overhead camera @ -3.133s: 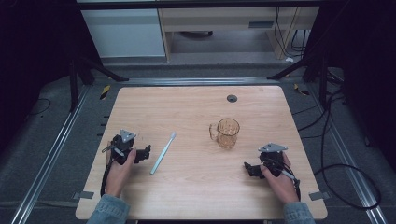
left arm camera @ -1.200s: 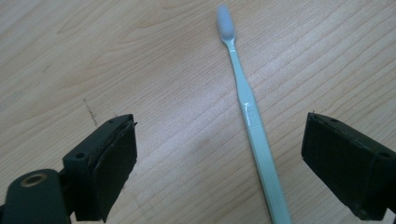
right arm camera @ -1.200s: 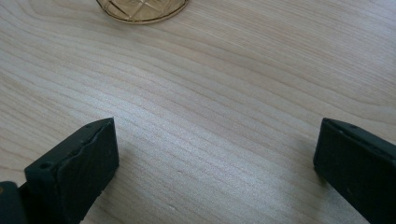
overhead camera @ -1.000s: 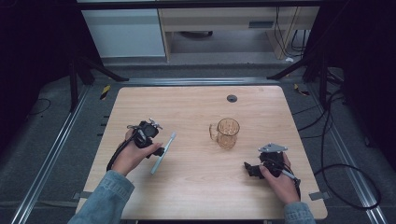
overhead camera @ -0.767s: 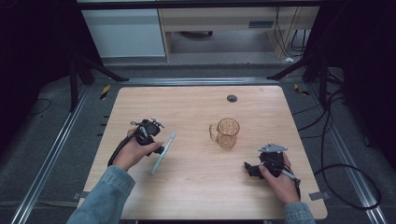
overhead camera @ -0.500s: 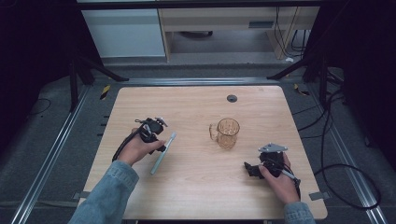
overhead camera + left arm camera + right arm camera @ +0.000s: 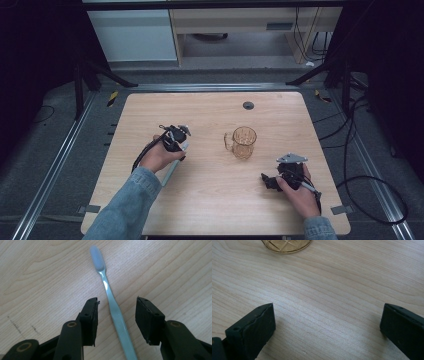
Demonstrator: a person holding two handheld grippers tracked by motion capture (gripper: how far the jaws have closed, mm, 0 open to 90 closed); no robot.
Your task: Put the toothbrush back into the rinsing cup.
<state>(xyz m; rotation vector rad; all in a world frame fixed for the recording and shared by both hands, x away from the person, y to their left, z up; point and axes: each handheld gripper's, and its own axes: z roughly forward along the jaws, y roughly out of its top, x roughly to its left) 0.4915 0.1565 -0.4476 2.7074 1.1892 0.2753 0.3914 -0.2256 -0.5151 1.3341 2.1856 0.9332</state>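
A pale blue-green toothbrush (image 7: 110, 295) lies flat on the wooden table (image 7: 210, 110), bristle head pointing away from my left gripper (image 7: 117, 307). The jaws have just been closing and straddle the handle, with a gap showing on each side. In the high view the left gripper (image 7: 176, 138) covers the brush's far end, and the handle (image 7: 169, 174) sticks out toward the front edge. An amber glass mug (image 7: 243, 142) stands upright mid-table. My right gripper (image 7: 267, 181) rests at the front right, jaws wide apart (image 7: 328, 315) over bare wood, with the mug's base (image 7: 285, 245) ahead of it.
A small black round cap (image 7: 248, 105) sits near the table's far edge. Metal rails run along both sides of the table, and cables lie on the floor at the right (image 7: 370, 165). A white cabinet (image 7: 132, 35) stands behind.
The left hand has moved right and a little down, onto the far end of the toothbrush. The right hand and the mug have stayed in place.
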